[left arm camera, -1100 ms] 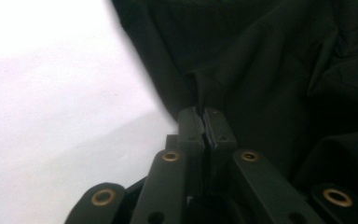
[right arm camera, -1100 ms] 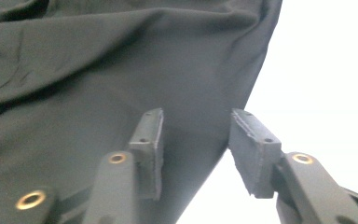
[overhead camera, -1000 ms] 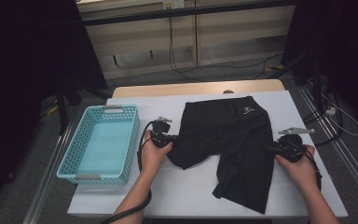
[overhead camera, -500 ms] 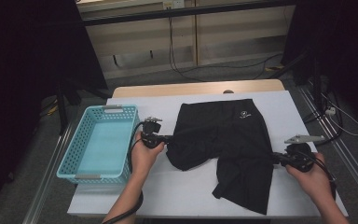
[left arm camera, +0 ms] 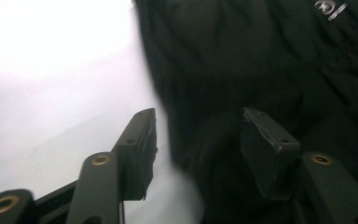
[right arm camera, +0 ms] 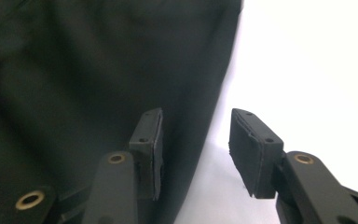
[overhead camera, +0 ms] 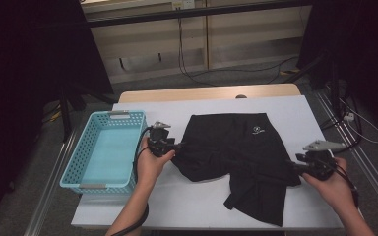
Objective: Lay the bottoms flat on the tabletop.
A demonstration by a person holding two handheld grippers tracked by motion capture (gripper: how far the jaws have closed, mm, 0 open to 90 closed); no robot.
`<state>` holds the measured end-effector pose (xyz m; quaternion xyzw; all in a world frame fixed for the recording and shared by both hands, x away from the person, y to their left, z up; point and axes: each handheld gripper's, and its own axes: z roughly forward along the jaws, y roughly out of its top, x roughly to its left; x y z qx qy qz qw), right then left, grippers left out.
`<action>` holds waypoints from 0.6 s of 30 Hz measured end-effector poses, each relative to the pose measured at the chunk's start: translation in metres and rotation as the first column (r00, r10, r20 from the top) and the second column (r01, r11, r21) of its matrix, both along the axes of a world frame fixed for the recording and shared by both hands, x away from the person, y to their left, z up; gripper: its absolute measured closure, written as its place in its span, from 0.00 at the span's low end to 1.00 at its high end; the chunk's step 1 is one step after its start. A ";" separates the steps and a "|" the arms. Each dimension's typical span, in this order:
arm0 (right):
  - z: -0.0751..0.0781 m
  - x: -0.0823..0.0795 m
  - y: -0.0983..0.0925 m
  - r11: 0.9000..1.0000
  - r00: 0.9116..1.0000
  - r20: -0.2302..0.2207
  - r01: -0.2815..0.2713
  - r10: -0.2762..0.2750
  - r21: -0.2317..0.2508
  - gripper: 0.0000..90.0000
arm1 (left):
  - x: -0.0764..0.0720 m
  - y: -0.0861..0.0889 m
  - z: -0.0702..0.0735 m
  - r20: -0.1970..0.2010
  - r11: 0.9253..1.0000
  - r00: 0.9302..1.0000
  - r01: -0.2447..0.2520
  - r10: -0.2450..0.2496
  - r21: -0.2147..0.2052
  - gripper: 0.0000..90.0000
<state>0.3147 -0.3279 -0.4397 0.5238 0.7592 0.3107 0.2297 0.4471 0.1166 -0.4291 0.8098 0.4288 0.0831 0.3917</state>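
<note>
- A light blue plastic basket (overhead camera: 103, 152) with perforated walls sits on the left part of the table, its long side running away from the camera; nothing lies inside it.
- The table (overhead camera: 285, 110) has a white top, with a pale wooden strip (overhead camera: 202, 93) along its far edge.
- A small dark object (overhead camera: 241, 97) rests at that far edge, too small to identify.
- Black cables (overhead camera: 216, 78) trail across the grey floor beyond the table.
- A beige panelled wall (overhead camera: 226, 34) stands behind, crossed by a dark horizontal bar.
- Dark curtains (overhead camera: 34, 54) hang at both sides.
- Metal rails (overhead camera: 357, 157) run along the floor at the table's right.
</note>
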 end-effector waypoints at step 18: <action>-0.017 0.070 0.002 0.994 0.996 -0.045 0.078 -0.075 0.074 1.00 | 0.038 -0.014 -0.023 -0.089 1.000 0.996 -0.021 0.023 0.017 0.94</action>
